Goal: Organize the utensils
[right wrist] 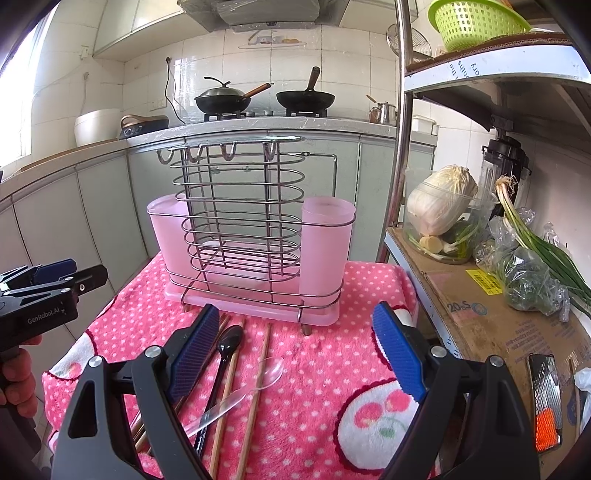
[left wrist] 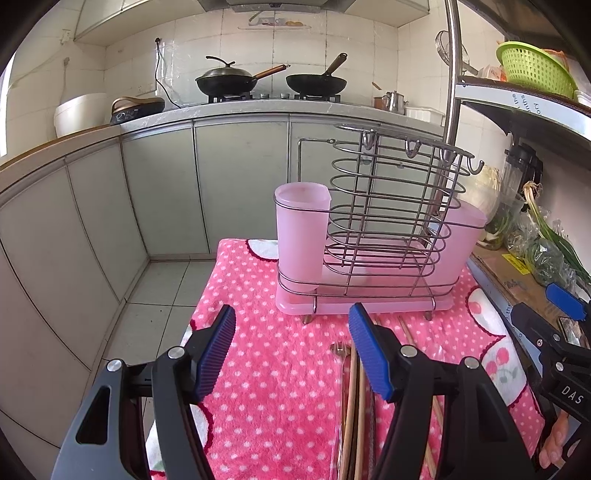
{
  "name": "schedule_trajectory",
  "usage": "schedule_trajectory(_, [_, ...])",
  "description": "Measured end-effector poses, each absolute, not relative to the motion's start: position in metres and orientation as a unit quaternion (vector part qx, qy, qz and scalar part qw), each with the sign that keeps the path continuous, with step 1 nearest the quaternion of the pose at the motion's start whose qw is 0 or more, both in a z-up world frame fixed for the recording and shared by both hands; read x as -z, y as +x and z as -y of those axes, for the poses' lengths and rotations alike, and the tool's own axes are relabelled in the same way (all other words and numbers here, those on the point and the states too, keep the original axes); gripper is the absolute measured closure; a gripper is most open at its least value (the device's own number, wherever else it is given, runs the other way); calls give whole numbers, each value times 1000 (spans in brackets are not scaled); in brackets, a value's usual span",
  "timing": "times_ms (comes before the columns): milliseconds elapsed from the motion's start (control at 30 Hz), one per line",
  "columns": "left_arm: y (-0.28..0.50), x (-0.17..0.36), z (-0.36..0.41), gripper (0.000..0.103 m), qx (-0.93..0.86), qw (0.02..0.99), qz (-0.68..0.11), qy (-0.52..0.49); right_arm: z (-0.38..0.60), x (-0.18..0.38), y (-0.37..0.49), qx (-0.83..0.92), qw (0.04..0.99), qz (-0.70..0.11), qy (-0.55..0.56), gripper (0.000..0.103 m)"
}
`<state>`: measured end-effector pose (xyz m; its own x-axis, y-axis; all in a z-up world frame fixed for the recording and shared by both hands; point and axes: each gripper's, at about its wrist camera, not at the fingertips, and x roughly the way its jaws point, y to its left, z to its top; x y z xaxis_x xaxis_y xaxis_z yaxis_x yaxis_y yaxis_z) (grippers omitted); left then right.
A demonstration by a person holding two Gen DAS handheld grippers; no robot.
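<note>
A wire utensil rack [left wrist: 384, 218] [right wrist: 243, 221] with a pink cup [left wrist: 301, 236] [right wrist: 325, 247] and a pink tray stands on a pink dotted towel [left wrist: 273, 369] [right wrist: 317, 369]. In front of it lie wooden chopsticks [right wrist: 255, 398] [left wrist: 351, 413], a black spoon [right wrist: 227, 347] and a clear plastic spoon [right wrist: 258, 376]. My left gripper [left wrist: 291, 354] is open and empty above the towel, left of the utensils. My right gripper [right wrist: 295, 354] is open and empty over the utensils. The left gripper also shows in the right wrist view [right wrist: 55, 275], and the right gripper in the left wrist view [left wrist: 561, 306].
A metal shelf on the right holds a cabbage in a bowl [right wrist: 443, 206], green onions [right wrist: 535, 243], cardboard [right wrist: 491, 314] and a green basket [right wrist: 476, 22]. Kitchen cabinets [left wrist: 159, 192] and a stove with pans [left wrist: 266, 81] stand behind. The tiled floor [left wrist: 159, 295] lies below the towel's left edge.
</note>
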<state>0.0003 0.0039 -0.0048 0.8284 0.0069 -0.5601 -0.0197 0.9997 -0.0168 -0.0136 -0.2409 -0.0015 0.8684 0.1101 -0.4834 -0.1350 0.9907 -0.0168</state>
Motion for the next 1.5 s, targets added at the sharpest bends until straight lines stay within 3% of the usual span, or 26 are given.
schedule_trajectory(433, [4,15,6,40,77,947,-313,1,254,2,-8,-49,964,-259,-24,17])
schedule_trajectory(700, [12,43,32,58,176,911,-372,4,261,8,-7,-49,961,-270,-26,19])
schedule_trajectory(1100, [43,95,104,66,265,845,-459,69,291,28,7,-44,946,-320,14,56])
schedule_trajectory(1500, [80,121,143,89,287,802,-514,103,304,41,20,-53,935,-349,44,65])
